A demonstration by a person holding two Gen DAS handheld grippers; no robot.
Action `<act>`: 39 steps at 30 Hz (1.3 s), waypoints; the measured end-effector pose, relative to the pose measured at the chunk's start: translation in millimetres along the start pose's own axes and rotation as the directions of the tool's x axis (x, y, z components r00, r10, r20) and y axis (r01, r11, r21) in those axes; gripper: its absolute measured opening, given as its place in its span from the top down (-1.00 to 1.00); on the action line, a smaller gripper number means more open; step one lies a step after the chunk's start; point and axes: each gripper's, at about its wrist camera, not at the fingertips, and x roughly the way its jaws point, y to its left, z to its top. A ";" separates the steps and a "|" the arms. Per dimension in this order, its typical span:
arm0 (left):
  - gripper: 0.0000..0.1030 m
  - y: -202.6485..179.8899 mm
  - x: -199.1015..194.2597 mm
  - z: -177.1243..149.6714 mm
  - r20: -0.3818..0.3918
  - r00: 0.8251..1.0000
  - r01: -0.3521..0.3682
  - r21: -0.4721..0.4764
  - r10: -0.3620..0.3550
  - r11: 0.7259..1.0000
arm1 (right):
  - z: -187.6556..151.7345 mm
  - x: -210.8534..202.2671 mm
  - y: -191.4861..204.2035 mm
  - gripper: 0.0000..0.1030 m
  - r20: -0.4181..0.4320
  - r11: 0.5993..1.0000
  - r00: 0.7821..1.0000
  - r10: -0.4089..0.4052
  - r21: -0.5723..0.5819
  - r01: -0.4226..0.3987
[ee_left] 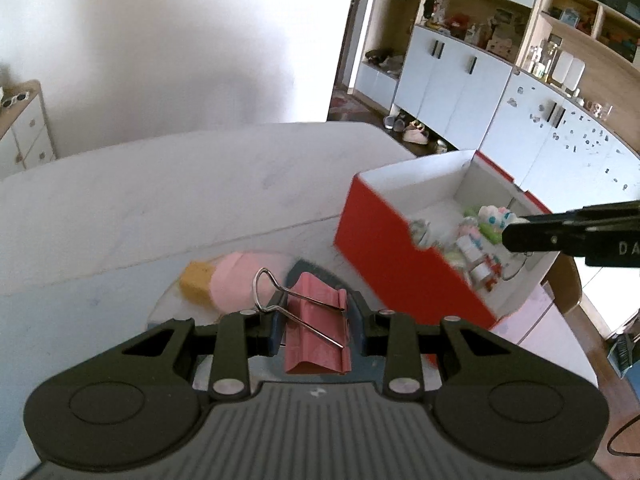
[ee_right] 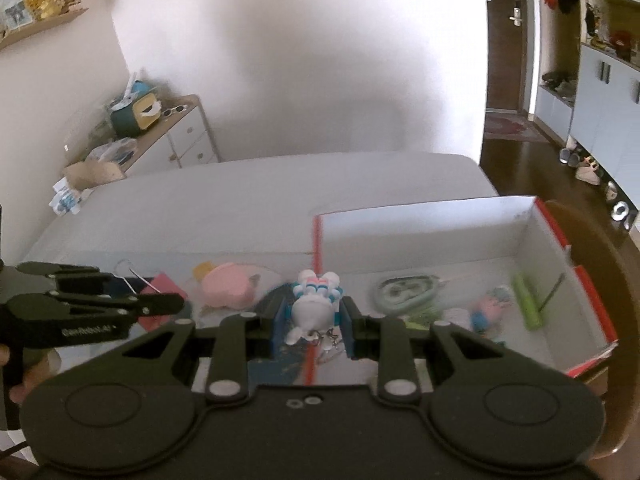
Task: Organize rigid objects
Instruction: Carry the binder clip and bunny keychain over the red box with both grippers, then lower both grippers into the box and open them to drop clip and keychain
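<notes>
My left gripper [ee_left: 318, 326] is shut on a pink binder clip [ee_left: 318, 330] with wire handles, held above the white table left of the red box [ee_left: 384, 256]. My right gripper [ee_right: 313, 322] is shut on a small white toy figure [ee_right: 314, 308] with blue and pink trim, held over the near left edge of the red box [ee_right: 540, 240]. The box holds several small toys, a grey-green pouch [ee_right: 406, 292] and a green tube [ee_right: 528, 300]. A pink and yellow soft toy [ee_left: 236, 280] lies on the table beyond the clip; it also shows in the right wrist view [ee_right: 226, 290].
The white table [ee_left: 180, 200] ends at a wall behind. White cabinets and shelves [ee_left: 480, 68] stand at the right, with shoes on the floor. A low drawer unit [ee_right: 176, 132] with clutter stands at the left. A wooden chair back [ee_right: 600, 264] sits behind the box.
</notes>
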 end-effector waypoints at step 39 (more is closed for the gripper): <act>0.37 -181.4 189.2 109.0 -0.168 0.982 0.132 0.290 -0.085 0.948 | -22.4 53.4 -149.3 0.47 -0.077 0.987 0.985 -0.157 0.001 0.158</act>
